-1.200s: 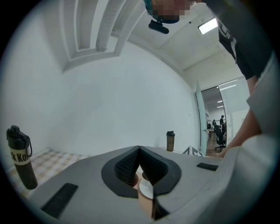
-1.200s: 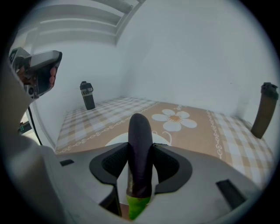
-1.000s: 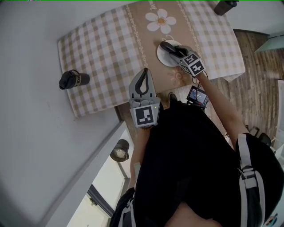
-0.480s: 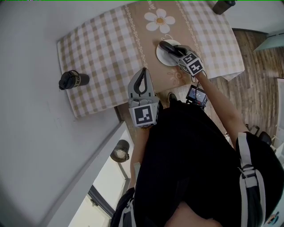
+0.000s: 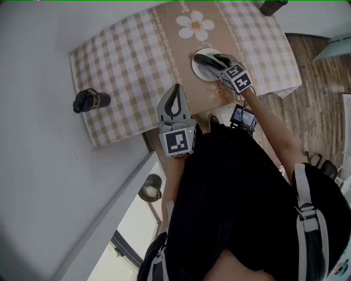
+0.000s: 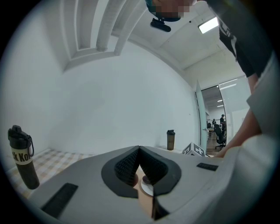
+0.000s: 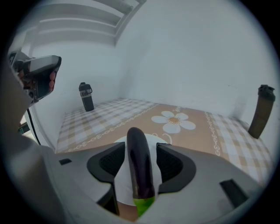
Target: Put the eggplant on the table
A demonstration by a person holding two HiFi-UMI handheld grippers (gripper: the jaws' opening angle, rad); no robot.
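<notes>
A dark purple eggplant [image 7: 140,162] with a green stem end lies lengthwise on a white plate [image 7: 164,141] on the checked tablecloth. My right gripper [image 7: 140,148] straddles it. Its jaws have just been opening, and a thin gap shows on each side of the eggplant between them. In the head view that gripper [image 5: 213,59] sits over the plate [image 5: 197,67] near the table's front edge, with the eggplant [image 5: 205,60] under it. My left gripper [image 5: 176,88] hangs level off the table's near edge, its pads meeting at the tip with nothing in them [image 6: 139,149].
The table [image 5: 126,49] carries a beige runner with a daisy print [image 5: 196,24]. A black bottle [image 5: 90,100] stands at the table's left edge and a dark shaker [image 5: 271,6] at the far right corner. A wooden floor [image 5: 318,99] lies to the right.
The right gripper's jaws have spread apart around the eggplant over the plate. The left gripper has stayed where it was.
</notes>
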